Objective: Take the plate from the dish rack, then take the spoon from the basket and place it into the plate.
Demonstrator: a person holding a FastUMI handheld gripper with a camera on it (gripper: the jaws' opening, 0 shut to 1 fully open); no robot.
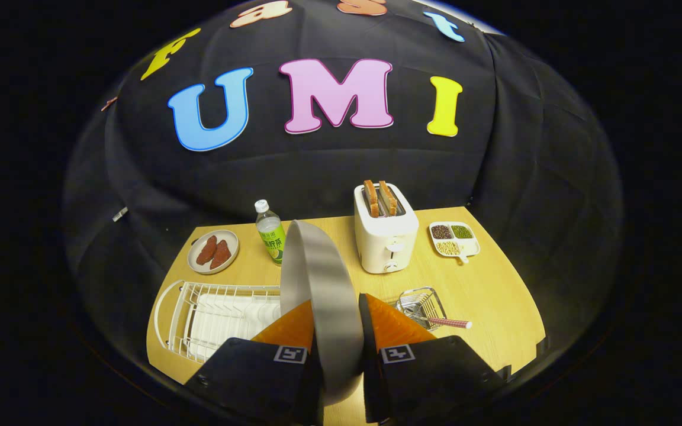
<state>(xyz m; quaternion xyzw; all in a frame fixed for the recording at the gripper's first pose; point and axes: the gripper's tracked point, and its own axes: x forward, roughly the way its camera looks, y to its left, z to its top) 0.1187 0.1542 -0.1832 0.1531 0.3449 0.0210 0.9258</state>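
Observation:
A grey plate [323,284] stands on edge between my fingers, lifted above the table, its rim reaching up past the bottle. My gripper [335,322] is shut on the plate, one finger on each face. The white wire dish rack [211,316] lies below and to the left of the fingers, with a white tray inside it. Just right of the fingers sits a small wire basket [421,305] holding a spoon [444,322] with a pink patterned handle that sticks out over the basket's right side.
A white toaster [385,234] with two bread slices stands beyond the basket. A green-labelled bottle [270,232] and a small plate of meat [214,251] sit at the back left. A divided dish of beans [453,238] is at the back right. Bare wooden table [489,296] lies right of the basket.

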